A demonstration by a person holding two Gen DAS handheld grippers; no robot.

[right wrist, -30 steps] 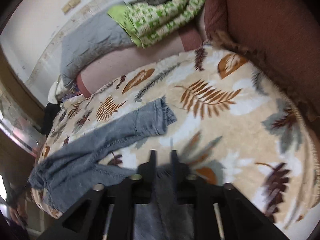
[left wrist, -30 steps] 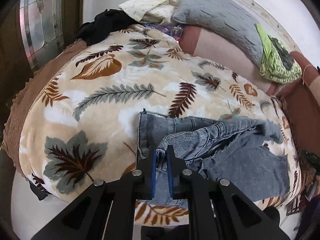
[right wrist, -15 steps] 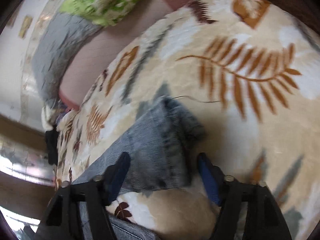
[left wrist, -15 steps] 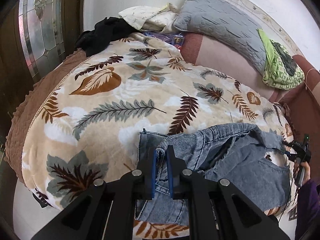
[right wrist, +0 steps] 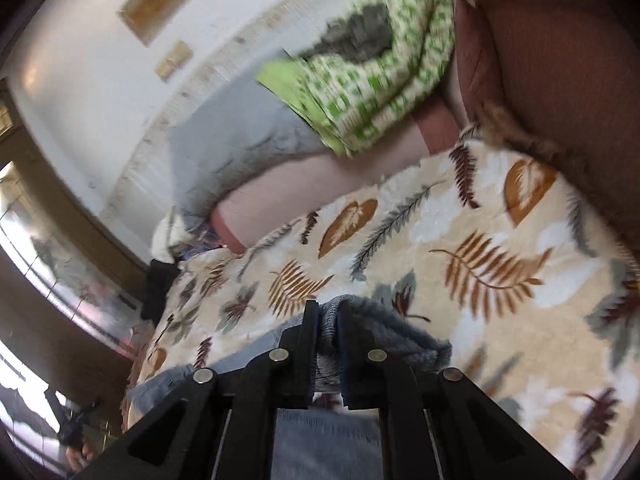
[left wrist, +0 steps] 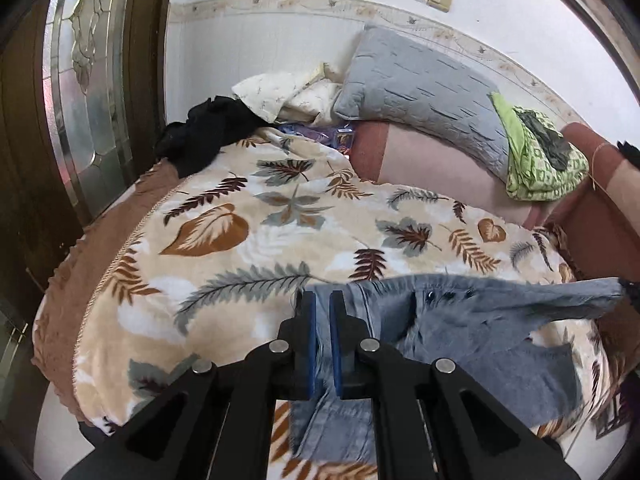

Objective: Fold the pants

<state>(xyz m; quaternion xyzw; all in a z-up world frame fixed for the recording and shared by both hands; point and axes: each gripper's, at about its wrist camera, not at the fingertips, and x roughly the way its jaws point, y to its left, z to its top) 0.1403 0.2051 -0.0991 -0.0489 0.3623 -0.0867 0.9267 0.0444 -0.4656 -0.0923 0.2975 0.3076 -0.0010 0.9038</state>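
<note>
The grey-blue denim pants hang stretched above the near edge of the leaf-print blanket. My left gripper is shut on the pants' waistband edge, with denim hanging down below the blue pads. The cloth runs right toward the frame edge, lifted off the bed. In the right wrist view my right gripper is shut on a bunched fold of the same denim, above the blanket. That view is motion-blurred.
A grey pillow, a green patterned cloth, white pillows and a black garment lie at the far side of the bed. A glass-panelled wooden door stands left. A brown cushion rises at right.
My right gripper opened over the pant leg end, then closed on it and lifted. My left gripper kept its hold and raised the waistband; the pants now hang stretched between both.
</note>
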